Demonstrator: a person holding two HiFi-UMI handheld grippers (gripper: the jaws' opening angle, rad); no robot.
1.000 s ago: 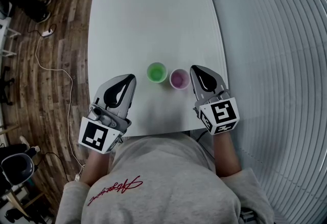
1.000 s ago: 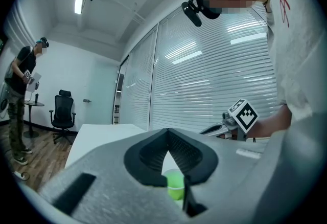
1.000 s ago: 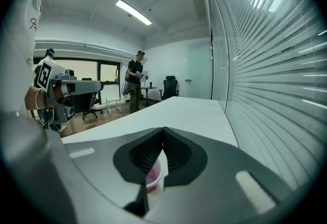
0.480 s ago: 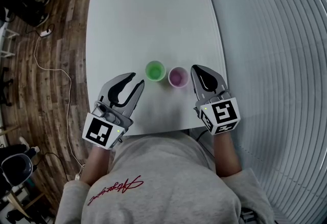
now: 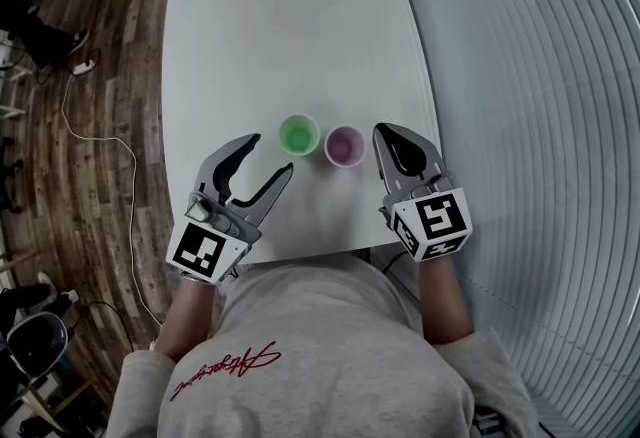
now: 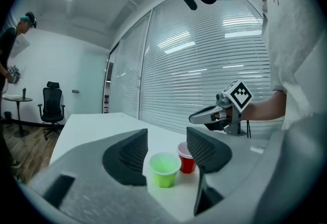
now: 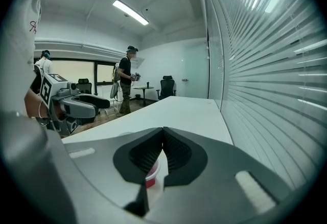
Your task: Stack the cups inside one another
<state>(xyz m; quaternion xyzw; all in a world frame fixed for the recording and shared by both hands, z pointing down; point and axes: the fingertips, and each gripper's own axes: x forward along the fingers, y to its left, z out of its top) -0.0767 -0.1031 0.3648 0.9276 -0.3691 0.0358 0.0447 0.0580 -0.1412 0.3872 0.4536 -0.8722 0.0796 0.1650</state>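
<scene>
White table (image 5: 290, 26), wood floor (image 5: 105, 76), window blinds (image 5: 540, 126)

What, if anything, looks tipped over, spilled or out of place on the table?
Nothing stands out. The green cup and the red cup both stand upright, side by side, on the white table near the person's edge. No spill or damage shows.
</scene>
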